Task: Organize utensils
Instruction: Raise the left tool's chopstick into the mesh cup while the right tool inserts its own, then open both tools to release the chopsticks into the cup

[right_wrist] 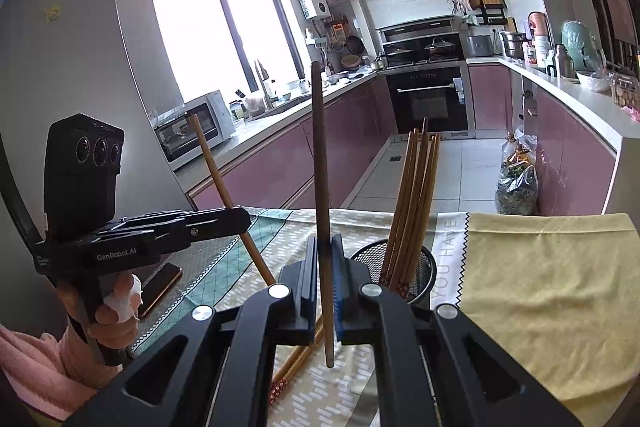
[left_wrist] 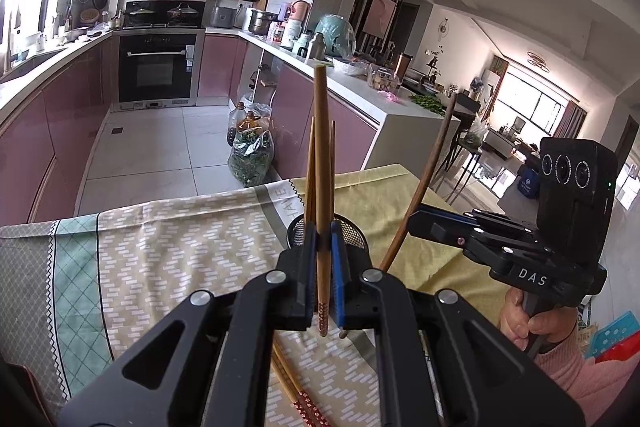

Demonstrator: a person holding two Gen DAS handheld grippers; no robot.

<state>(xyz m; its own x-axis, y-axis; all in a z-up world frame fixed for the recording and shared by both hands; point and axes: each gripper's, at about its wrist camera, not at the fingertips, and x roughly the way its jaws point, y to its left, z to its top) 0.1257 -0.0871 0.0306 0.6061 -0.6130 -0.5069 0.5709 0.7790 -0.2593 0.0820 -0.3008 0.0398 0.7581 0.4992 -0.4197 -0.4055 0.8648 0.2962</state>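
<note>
A: Chopsticks first: where are they?
B: Your left gripper (left_wrist: 323, 247) is clenched on a light chopstick (left_wrist: 321, 163), centre frame; your right gripper (right_wrist: 325, 267) grips a dark chopstick (right_wrist: 320, 187).
A: How do you seat them?
B: Keep each upright, tip over the mesh holder (right_wrist: 420, 267), lower centre, then release. More chopsticks stand inside.

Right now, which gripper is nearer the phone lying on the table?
Left. The left gripper hangs close above the phone; the right gripper sits farther right, beside the mesh holder.
</note>
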